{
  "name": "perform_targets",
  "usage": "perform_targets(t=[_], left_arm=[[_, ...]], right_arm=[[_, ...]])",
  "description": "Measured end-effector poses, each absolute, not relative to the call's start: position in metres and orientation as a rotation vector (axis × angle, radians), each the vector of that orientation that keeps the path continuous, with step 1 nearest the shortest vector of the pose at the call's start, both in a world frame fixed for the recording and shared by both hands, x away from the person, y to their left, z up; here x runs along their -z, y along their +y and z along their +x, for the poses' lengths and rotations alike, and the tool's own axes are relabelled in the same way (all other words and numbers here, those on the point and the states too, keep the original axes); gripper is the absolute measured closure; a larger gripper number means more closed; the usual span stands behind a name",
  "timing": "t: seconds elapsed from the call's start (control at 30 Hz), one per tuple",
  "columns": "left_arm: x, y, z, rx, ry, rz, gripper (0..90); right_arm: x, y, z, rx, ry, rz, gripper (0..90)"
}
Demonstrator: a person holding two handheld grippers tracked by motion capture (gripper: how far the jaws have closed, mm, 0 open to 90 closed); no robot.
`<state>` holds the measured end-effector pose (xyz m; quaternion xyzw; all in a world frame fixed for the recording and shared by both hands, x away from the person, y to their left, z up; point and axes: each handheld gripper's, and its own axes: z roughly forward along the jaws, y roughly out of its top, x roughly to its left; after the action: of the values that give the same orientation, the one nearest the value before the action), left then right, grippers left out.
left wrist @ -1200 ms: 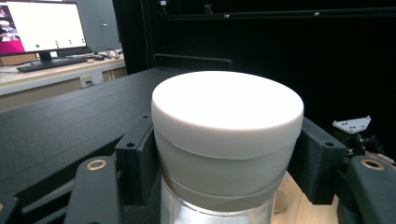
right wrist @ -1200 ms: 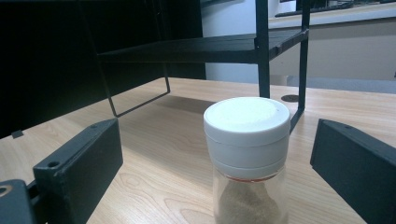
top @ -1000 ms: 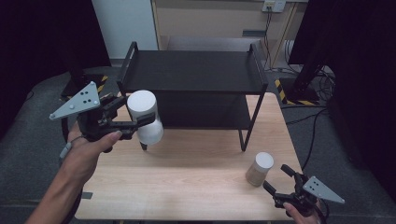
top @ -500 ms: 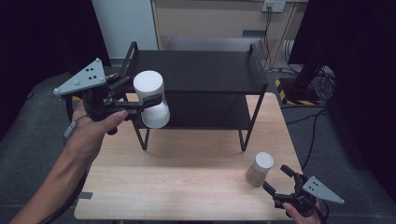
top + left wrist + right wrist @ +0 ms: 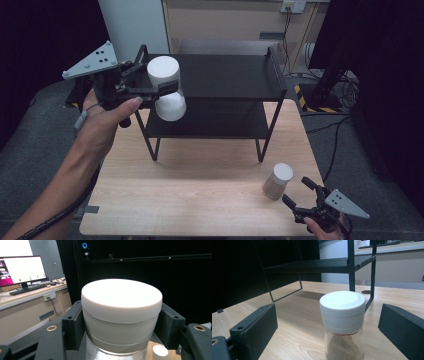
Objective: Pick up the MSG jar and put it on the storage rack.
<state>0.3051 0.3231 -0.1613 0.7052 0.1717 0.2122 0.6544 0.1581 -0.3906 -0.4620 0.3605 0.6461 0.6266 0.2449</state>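
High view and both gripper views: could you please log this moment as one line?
left hand-held gripper: shut on white-lidded jar, raised beside black rack | right hand-held gripper: open, behind spice jar on table

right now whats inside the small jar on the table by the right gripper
The small jar has a clear body holding brownish powder, heaped in the lower part. Its white lid is on and hides the top of the inside. The right gripper stands open around it.
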Motion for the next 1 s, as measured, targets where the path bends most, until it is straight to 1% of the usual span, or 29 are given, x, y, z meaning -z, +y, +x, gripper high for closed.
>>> perform_targets(t=[0.57,1.0], left_arm=[[0.157,0.320,0.335,-0.515,0.436,1.577,32.4],[0.166,0.315,0.359,-0.532,0.491,1.557,32.4]], right_arm=[[0.462,-0.392,0.157,-1.702,1.765,0.990,2.7],[0.464,-0.396,0.157,-1.693,1.763,1.002,2.7]])
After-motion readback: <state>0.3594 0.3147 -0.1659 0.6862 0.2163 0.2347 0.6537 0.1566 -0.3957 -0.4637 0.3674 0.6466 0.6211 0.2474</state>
